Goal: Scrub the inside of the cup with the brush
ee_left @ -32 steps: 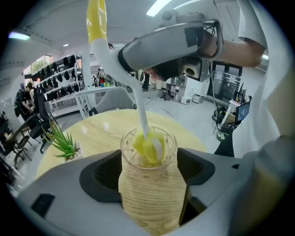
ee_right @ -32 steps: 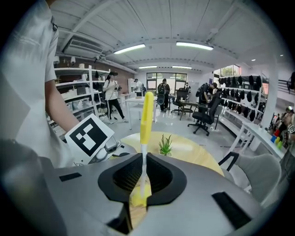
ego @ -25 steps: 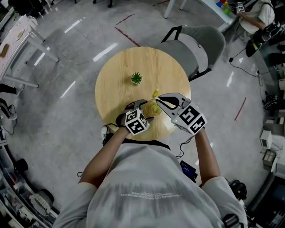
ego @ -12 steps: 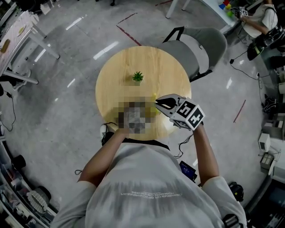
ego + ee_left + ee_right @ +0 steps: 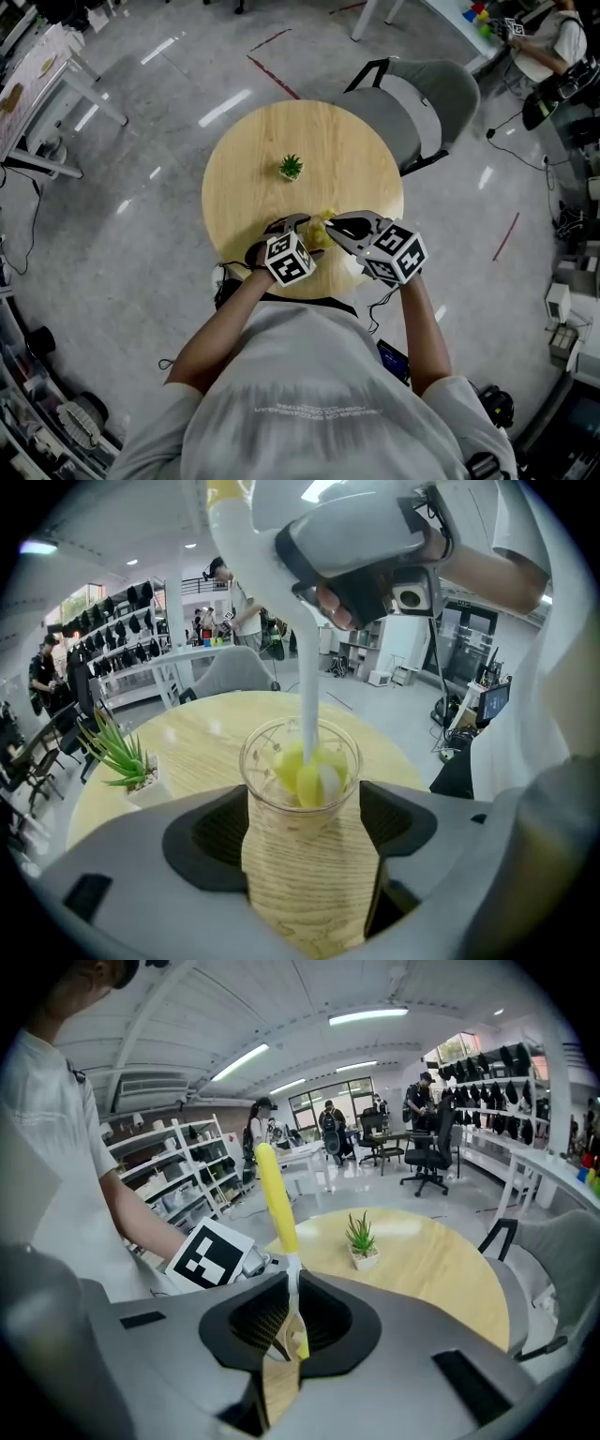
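Observation:
A clear glass cup [image 5: 300,827] stands upright between the jaws of my left gripper [image 5: 305,846], which is shut on it. The brush's yellow-and-white head [image 5: 307,769] sits down inside the cup, and its white stem rises to my right gripper [image 5: 361,560] above. In the right gripper view, the yellow brush handle [image 5: 273,1194] is clamped between the jaws of my right gripper [image 5: 283,1335]. In the head view, both grippers meet at the table's near edge, left gripper [image 5: 298,225] and right gripper [image 5: 332,223], with the cup [image 5: 319,234] between them.
The round wooden table [image 5: 347,141] carries a small potted plant [image 5: 291,167] near its middle, beyond the cup. A grey chair [image 5: 422,94] stands at the table's far right. Shelves, desks and people fill the room behind.
My right gripper with the brush has shifted slightly toward the cup and my body. The left gripper and the cup stay in place.

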`<state>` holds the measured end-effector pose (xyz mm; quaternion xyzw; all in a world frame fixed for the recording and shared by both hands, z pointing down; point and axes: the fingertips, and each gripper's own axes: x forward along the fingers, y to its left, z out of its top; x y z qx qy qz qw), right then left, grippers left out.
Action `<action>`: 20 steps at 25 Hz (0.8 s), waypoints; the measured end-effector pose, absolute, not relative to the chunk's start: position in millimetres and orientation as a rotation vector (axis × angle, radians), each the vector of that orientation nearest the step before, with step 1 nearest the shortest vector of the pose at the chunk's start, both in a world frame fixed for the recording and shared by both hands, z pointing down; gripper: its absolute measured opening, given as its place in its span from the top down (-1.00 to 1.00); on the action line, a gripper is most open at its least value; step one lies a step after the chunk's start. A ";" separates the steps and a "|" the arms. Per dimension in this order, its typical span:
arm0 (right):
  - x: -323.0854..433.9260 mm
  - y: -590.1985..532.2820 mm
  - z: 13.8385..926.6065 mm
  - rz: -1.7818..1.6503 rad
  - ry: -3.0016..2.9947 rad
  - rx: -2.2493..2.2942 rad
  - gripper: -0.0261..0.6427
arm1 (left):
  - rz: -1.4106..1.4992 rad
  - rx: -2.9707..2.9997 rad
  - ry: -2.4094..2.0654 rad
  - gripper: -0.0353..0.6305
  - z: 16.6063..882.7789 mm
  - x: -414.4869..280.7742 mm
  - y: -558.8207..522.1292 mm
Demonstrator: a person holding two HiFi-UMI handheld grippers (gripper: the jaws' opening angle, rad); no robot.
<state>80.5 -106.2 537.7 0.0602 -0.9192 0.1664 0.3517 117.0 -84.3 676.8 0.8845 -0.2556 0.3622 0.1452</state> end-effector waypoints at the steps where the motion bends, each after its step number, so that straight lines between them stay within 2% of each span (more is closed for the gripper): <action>1: 81.2 -105.4 536.9 0.442 -2.384 0.158 0.75 | 1.045 2.549 -0.734 -0.26 676.4 117.4 -83.8; 20: 83.1 -121.3 489.2 0.832 -2.596 0.288 0.72 | 1.082 2.546 -0.696 -0.26 676.3 115.4 -80.1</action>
